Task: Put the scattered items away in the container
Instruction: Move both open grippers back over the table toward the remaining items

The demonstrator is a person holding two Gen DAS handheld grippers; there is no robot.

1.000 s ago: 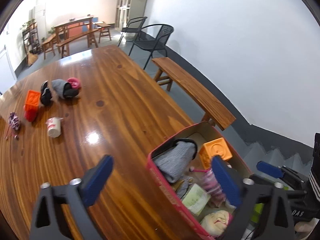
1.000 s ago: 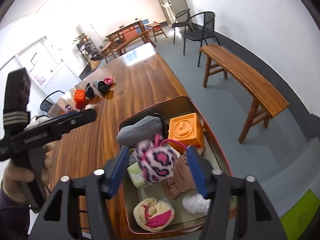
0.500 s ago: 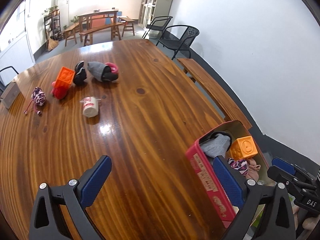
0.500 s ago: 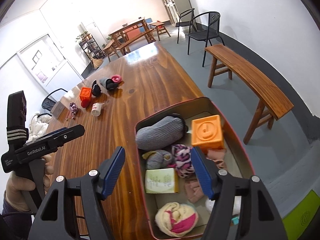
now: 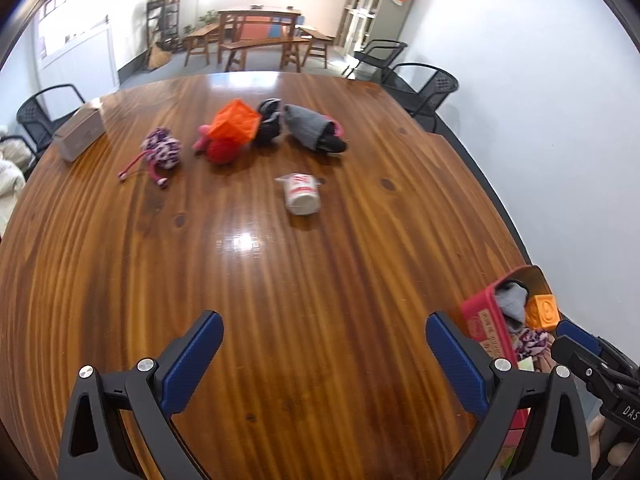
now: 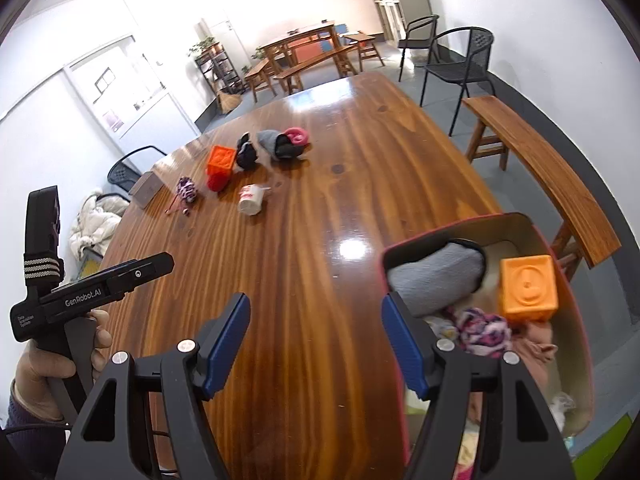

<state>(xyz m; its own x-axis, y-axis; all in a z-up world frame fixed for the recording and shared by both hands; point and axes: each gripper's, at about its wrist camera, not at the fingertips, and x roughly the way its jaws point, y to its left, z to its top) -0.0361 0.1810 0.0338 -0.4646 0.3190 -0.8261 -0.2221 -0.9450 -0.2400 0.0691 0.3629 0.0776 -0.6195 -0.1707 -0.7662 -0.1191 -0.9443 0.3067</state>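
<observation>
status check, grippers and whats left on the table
Left gripper open, empty. Right gripper open, empty. White cup nearest, lying on the table; container part filled. Path clear.

Plain communal room, canteen or break-room sort. White walls, grey painted floor. Long varnished wooden bench in the foreground; a second wooden dining table with seats at the far end. Black metal mesh chairs along the right wall, grey metal locker cabinet far right, plant shelf far left.
</observation>
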